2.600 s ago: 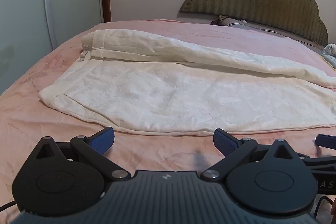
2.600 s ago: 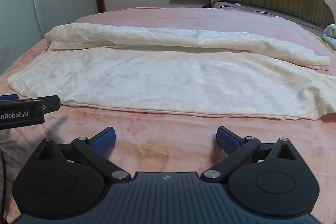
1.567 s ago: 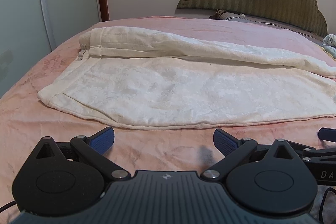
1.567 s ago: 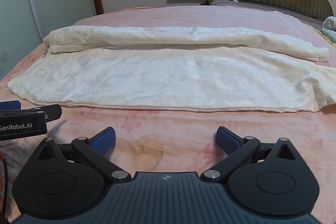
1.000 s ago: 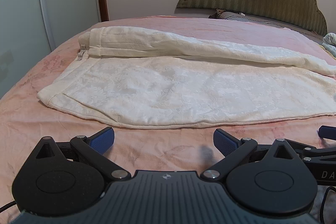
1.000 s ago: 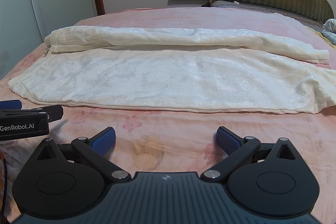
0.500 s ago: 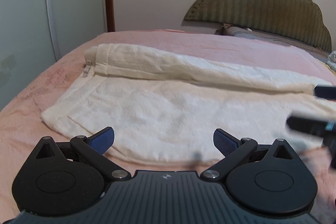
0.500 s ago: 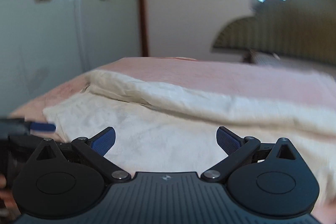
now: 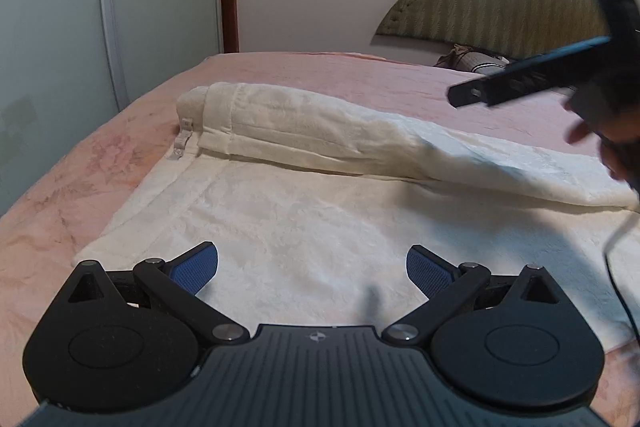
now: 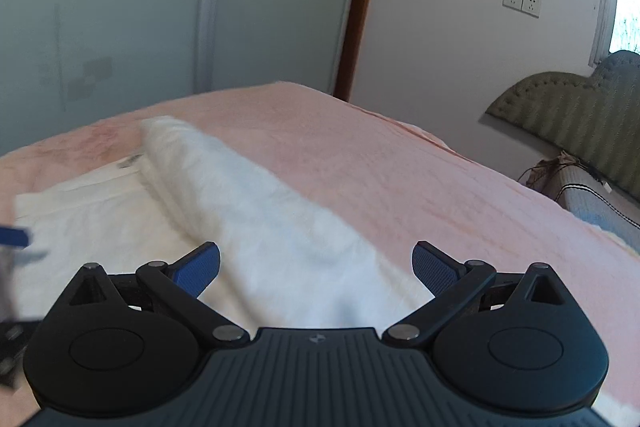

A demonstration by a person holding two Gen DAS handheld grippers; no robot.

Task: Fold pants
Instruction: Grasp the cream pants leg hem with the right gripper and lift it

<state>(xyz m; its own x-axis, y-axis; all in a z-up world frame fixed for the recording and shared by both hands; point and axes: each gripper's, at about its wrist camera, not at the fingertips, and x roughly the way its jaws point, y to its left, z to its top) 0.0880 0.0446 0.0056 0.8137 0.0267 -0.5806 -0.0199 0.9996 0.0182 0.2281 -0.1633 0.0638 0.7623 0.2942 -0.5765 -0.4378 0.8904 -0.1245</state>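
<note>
Your left gripper (image 9: 312, 269) gapes wide over the flat pants (image 9: 320, 227) — only its view shows your right gripper (image 10: 316, 267), likewise wide, above the rolled leg (image 10: 256, 203).

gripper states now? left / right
Left gripper: open, holding nothing, over the pants.
Right gripper: open, holding nothing, above the pants' rolled far edge.

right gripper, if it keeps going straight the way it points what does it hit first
Most likely the pants: the rolled far leg lies between and just ahead of the open right gripper. Beyond it is only the pink bed cover. Depth is blurred, so contact height is uncertain.
</note>
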